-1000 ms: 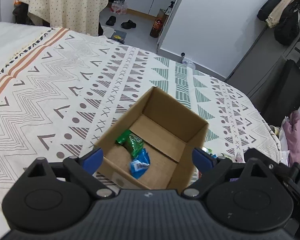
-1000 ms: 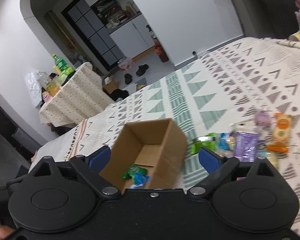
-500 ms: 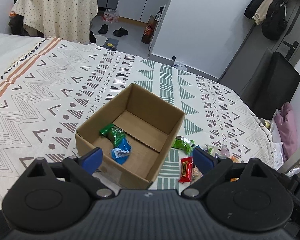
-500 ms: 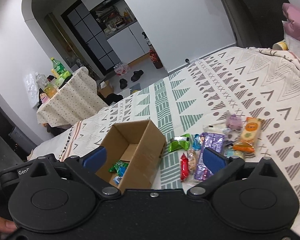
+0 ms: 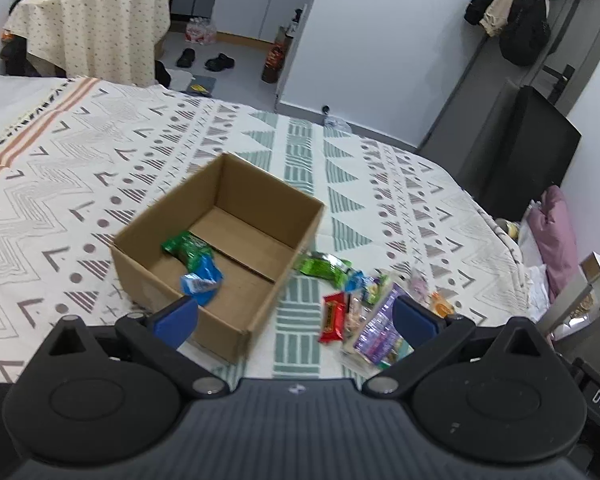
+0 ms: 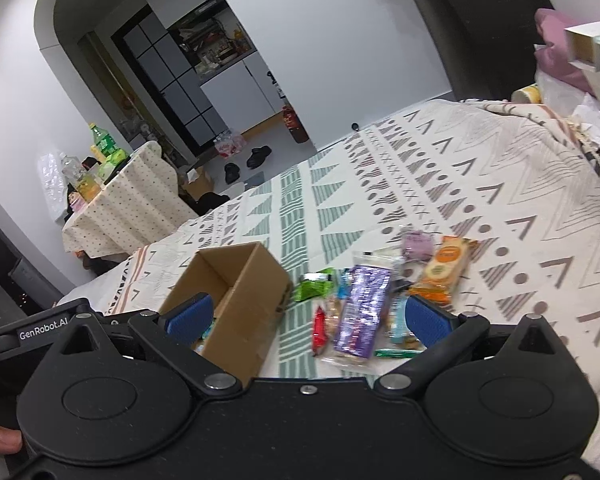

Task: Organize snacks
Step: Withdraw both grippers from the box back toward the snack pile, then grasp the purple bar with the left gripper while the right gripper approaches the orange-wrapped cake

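An open cardboard box sits on the patterned bedspread; it also shows in the right wrist view. Inside lie a green packet and a blue packet. Right of the box is a pile of snacks: a green packet, a red bar, a purple packet, and an orange packet. My left gripper is open and empty, above the box's near right corner. My right gripper is open and empty, above the gap between box and pile.
The bedspread stretches left and far. A black case and pink cloth lie past the right edge. A cloth-covered table with bottles stands across the floor. Shoes lie on the floor.
Both grippers have pulled back and shifted right from over the box. The snack pile has come into the left wrist view. Both stay open.
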